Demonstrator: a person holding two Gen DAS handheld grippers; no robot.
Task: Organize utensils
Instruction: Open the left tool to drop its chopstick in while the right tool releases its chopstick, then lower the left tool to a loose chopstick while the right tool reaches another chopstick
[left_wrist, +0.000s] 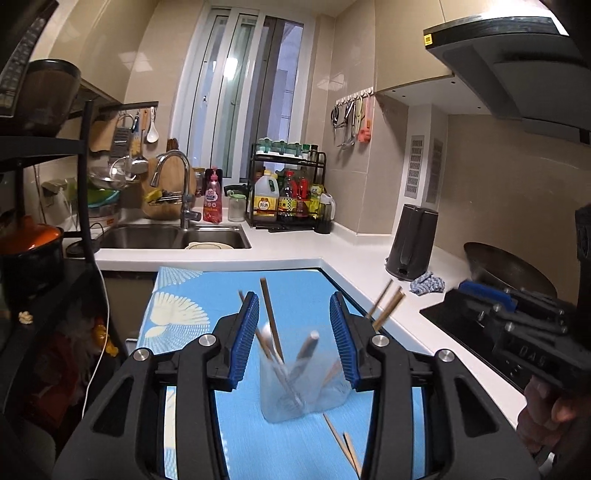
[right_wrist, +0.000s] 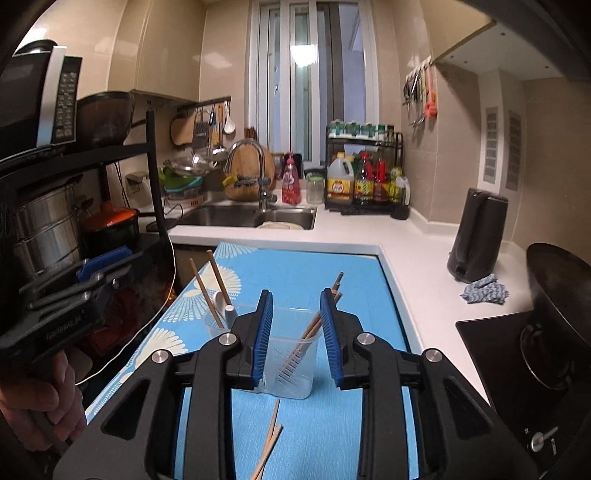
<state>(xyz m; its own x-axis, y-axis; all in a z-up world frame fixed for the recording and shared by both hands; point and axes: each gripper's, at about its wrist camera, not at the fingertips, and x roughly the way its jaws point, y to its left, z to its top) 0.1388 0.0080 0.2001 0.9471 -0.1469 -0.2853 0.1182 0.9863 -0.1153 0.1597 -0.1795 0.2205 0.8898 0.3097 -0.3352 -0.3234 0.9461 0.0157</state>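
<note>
Pointing slightly downward, both part-open hand-held grippers flank clear cups.

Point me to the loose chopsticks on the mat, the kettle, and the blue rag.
loose chopsticks (right_wrist: 271, 439), right wrist view, mid-shaft.
kettle (right_wrist: 476, 236), right wrist view, body.
blue rag (right_wrist: 484, 288), right wrist view, centre of cloth.

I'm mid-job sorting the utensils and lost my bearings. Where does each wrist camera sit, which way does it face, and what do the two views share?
Left wrist: sits on the left gripper, looking along its open fingers at a clear cup of utensils on the blue mat; the right gripper and its hand show at right.
Right wrist: sits on the right gripper, facing a second clear cup of chopsticks; the left gripper and hand show at left.
Shared: mat, loose chopsticks, sink, window, kettle.
</note>
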